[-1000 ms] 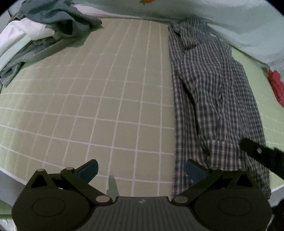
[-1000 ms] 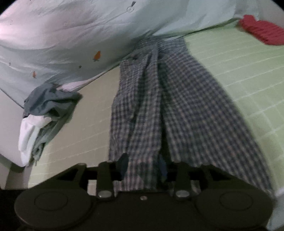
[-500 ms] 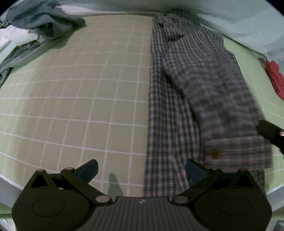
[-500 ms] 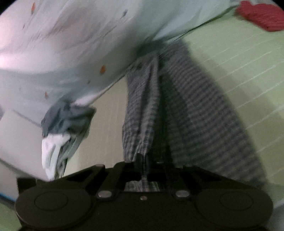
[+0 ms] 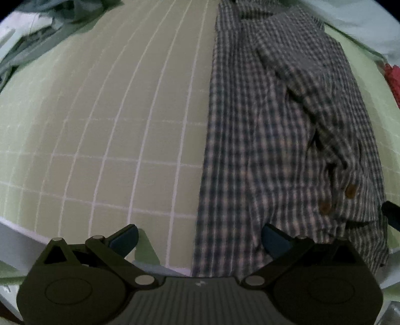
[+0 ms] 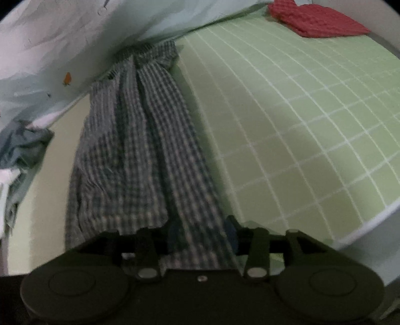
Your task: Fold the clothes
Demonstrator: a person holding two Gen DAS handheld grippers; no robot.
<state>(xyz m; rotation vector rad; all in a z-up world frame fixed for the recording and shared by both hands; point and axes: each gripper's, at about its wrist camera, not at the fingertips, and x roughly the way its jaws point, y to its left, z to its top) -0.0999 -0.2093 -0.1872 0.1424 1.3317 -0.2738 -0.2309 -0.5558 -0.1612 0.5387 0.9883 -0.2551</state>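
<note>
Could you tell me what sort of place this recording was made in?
Probably a bedroom: the plaid shirt lies on a bed with a green grid-patterned sheet, a pale printed quilt bunched at the back, and a pile of clothes alongside.

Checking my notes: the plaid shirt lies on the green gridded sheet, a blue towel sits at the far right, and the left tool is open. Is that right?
One thing is wrong: the towel at the far right is red, not blue, as the right wrist view shows. The plaid shirt does lie on the green gridded sheet, and the left tool is open.
</note>
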